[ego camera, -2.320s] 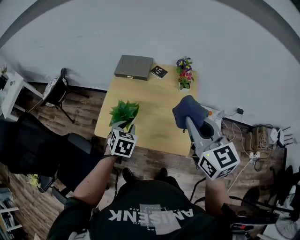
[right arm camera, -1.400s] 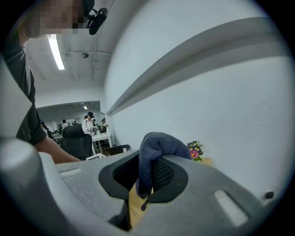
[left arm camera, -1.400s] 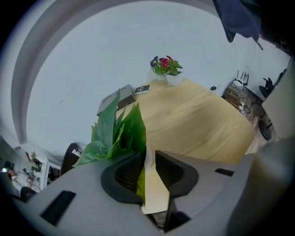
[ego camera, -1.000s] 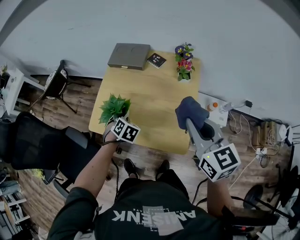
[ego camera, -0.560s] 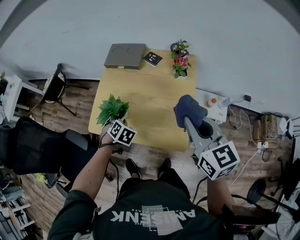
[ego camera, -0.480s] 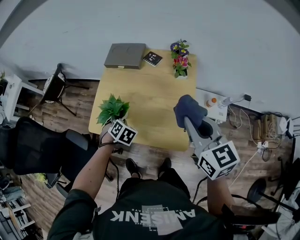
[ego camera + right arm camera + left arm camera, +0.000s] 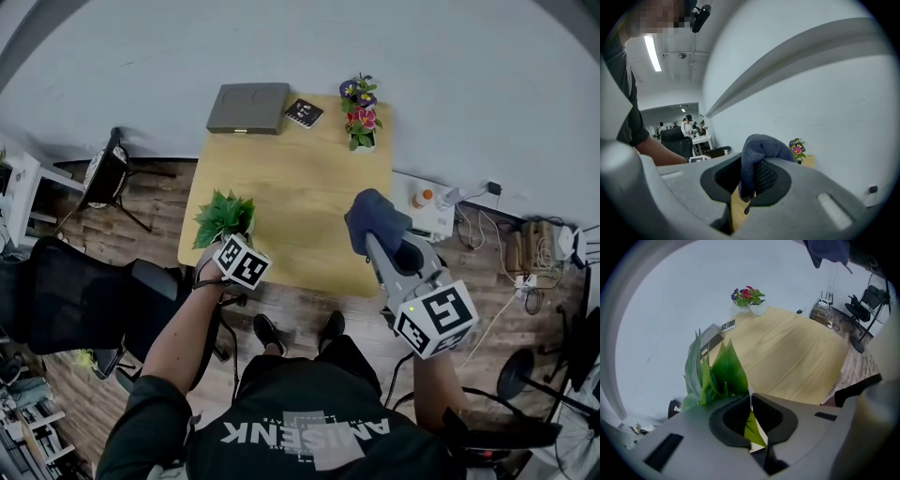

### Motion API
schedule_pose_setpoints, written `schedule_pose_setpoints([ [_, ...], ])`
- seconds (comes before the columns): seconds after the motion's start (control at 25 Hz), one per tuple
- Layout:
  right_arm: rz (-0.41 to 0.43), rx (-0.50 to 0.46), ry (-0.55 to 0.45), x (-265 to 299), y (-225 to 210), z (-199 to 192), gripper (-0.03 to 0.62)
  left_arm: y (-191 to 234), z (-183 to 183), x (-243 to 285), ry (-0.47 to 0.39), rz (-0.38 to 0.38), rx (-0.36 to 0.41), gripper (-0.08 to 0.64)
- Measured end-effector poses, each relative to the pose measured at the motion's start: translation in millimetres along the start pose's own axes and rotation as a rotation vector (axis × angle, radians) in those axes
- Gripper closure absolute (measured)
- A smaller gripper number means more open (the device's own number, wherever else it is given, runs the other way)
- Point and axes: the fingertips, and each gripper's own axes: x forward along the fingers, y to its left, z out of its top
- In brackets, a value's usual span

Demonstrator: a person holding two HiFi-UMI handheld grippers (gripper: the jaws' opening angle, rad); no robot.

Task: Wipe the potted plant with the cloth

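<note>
At the tabletop's 8 o'clock corner the left gripper (image 7: 226, 247) is clamped on the green, spiky-leaved potted plant (image 7: 225, 216). Its jaws stand nearly together, with the thin white pot edge (image 7: 759, 434) and one leaf pinched between them. That looks a narrow hold. A sideways push from wiping could twist the pot out of the jaws or tear the trapped leaf. So near the edge, the plant could then drop to the wooden floor (image 7: 141, 216). Whether the pot rests on the wood or hangs just above it, I cannot tell. The leaves look stiff, smooth and pointed.

The pale, fine-grained wooden tabletop (image 7: 300, 202) is bare in the middle. A flat grey box (image 7: 246, 94) lies at 11 o'clock and a small vase of purple and pink flowers (image 7: 359, 101) stands at 1 o'clock, both well apart from the work.

At 4 o'clock the right gripper (image 7: 371, 240) is closed on the dark blue cloth (image 7: 375, 216), a soft, thick fabric bunched into a rounded lump over the jaw tips. Bunched like that, it may offer only a small wad to the leaves, and a loose fold could snag on the pointed blades.
</note>
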Motion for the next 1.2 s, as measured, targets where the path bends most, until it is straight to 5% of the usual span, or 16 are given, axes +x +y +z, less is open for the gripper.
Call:
schedule_pose_setpoints([
  [0.44,-0.022,-0.025,-0.024,5,35,20,0.555,13,-3,-45,-0.137,-0.135,-0.029,0.541],
  [0.88,-0.03,-0.084,-0.086,20,99,65,0.555,65,5,-160,-0.423,-0.185,-0.071,0.541],
  [1.2,-0.011,-0.137,-0.146,27,141,97,0.555,83,5,-246,-0.646,-0.362,-0.125,0.541],
])
